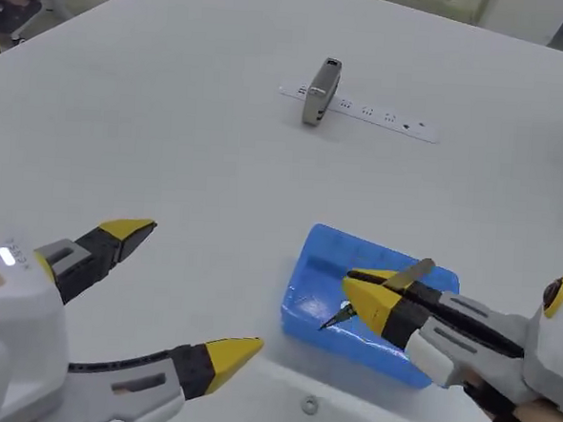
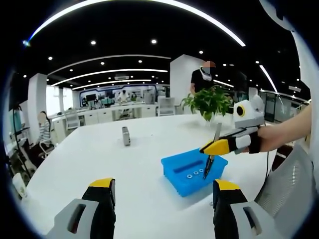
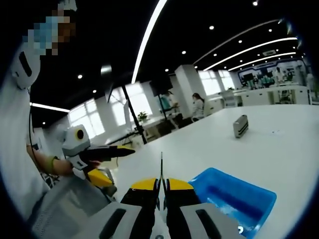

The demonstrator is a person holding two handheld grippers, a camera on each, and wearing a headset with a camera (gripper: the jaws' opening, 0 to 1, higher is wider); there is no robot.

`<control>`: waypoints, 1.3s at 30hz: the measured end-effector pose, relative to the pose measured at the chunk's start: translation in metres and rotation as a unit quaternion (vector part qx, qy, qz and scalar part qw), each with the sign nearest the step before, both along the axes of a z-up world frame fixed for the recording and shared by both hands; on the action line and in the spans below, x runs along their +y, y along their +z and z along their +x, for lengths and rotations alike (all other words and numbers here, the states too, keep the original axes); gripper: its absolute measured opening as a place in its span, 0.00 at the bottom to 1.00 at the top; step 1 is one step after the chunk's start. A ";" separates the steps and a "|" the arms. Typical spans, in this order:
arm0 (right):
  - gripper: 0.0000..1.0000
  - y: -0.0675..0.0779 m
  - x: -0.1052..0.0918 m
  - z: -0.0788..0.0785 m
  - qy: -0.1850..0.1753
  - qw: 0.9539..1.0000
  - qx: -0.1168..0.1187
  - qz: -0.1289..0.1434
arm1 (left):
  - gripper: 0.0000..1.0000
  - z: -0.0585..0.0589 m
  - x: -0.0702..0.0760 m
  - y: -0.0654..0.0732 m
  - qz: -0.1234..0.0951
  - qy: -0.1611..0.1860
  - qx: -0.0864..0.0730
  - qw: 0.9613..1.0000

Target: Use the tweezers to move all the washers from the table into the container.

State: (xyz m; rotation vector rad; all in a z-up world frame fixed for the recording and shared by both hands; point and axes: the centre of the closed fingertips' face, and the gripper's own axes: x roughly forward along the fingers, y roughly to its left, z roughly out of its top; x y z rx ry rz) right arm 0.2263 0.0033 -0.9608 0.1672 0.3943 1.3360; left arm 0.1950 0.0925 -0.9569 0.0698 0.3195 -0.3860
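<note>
Tweezers (image 1: 413, 273) pinched in right gripper (image 1: 353, 287), left gripper (image 1: 205, 285) spread

Wide bare table (image 1: 152, 136) left of container (image 1: 305, 294); right claw (image 1: 353, 284) w/ tweezers (image 1: 336, 317) blocks its top.

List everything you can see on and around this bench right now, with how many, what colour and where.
table: one, white, under everything.
container: one, blue, on the near part of the table.
washers: a few, exact count unclear, silvery, inside the container.
loose washer: one, grey, on the table in front of the container.
grey device: one, grey, far side of the table.
white strip: one, white with small marks, flat by the grey device.
plant: one, green, beyond the table.
tweezers: one, silvery, tip pointing into the container.
left hand-held gripper: one, yellow-tipped, open, left of the container.
right hand-held gripper: one, yellow-tipped, shut on the tweezers.
</note>
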 end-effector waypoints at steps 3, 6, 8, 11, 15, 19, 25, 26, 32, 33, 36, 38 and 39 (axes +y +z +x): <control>0.03 -0.007 0.001 -0.008 0.011 1.000 0.012 -0.006 | 0.81 0.000 -0.001 0.000 0.000 -0.001 0.001 1.000; 0.03 -0.018 -0.001 -0.014 0.017 0.999 0.019 -0.025 | 0.81 0.000 -0.002 0.000 0.002 -0.002 0.002 1.000; 0.03 -0.025 -0.002 -0.017 0.022 0.999 0.023 -0.039 | 0.81 0.000 -0.001 0.000 0.003 -0.002 0.001 1.000; 0.03 -0.037 -0.004 -0.019 0.025 0.997 0.031 -0.059 | 0.81 0.000 -0.002 -0.001 0.002 -0.003 0.003 1.000; 0.03 -0.048 -0.005 -0.021 0.028 0.996 0.038 -0.082 | 0.81 -0.001 -0.004 -0.001 0.003 -0.007 0.004 1.000; 0.04 -0.052 -0.003 -0.025 0.035 0.995 0.039 -0.088 | 0.81 -0.001 -0.004 -0.001 0.003 -0.007 0.005 1.000; 0.04 -0.060 -0.002 -0.027 0.041 0.993 0.038 -0.100 | 0.81 0.000 -0.002 -0.002 0.003 -0.006 0.006 1.000; 0.04 -0.061 -0.001 -0.027 0.042 0.993 0.038 -0.102 | 0.81 0.000 -0.002 -0.002 0.003 -0.006 0.007 1.000; 0.04 -0.064 -0.002 -0.031 0.059 0.990 -0.007 -0.126 | 0.81 -0.001 -0.003 -0.003 0.006 -0.011 0.009 1.000; 0.04 -0.064 -0.001 -0.033 0.063 0.990 -0.010 -0.126 | 0.81 -0.001 -0.003 -0.003 0.005 -0.010 0.008 1.000; 0.04 -0.063 0.000 -0.039 0.083 0.986 -0.047 -0.134 | 0.81 -0.001 -0.003 -0.003 0.003 -0.009 0.007 1.000; 0.04 -0.062 0.001 -0.044 0.095 0.984 -0.062 -0.139 | 0.81 -0.001 -0.003 -0.003 0.004 -0.010 0.008 1.000; 0.04 -0.063 0.001 -0.045 0.097 0.983 -0.061 -0.141 | 0.81 -0.001 -0.003 -0.003 0.005 -0.010 0.008 1.000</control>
